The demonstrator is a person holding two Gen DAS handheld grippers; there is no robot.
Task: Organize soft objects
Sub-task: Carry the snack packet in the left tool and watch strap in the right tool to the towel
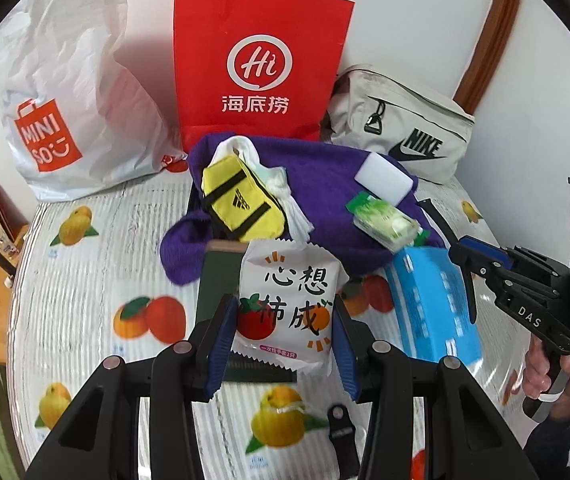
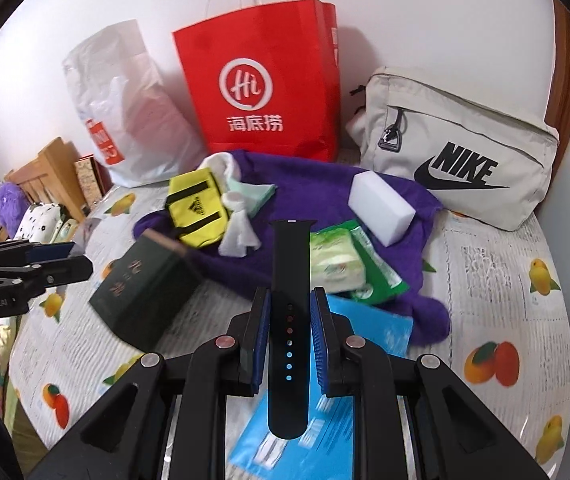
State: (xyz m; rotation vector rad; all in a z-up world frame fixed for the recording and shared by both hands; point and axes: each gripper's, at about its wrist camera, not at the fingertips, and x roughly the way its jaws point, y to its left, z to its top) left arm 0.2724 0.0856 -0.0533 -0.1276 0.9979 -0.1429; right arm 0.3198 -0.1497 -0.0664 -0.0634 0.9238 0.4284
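A white snack packet (image 1: 285,312) sits pinched in the left tongs (image 1: 283,344) above a dark green box (image 2: 145,292). The right tongs (image 2: 289,334) pinch a black watch strap (image 2: 289,280) over the blue packet (image 2: 317,432) and purple cloth (image 2: 309,196) on the fruit-patterned tabletop (image 2: 497,280).

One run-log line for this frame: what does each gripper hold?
left gripper: shut on white snack packet | right gripper: shut on black watch strap | both above fruit-print tablecloth

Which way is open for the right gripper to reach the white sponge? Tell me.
Probably none yet: the right gripper is shut on a black strap. The sponge itself lies uncovered on the purple cloth, clear from above.
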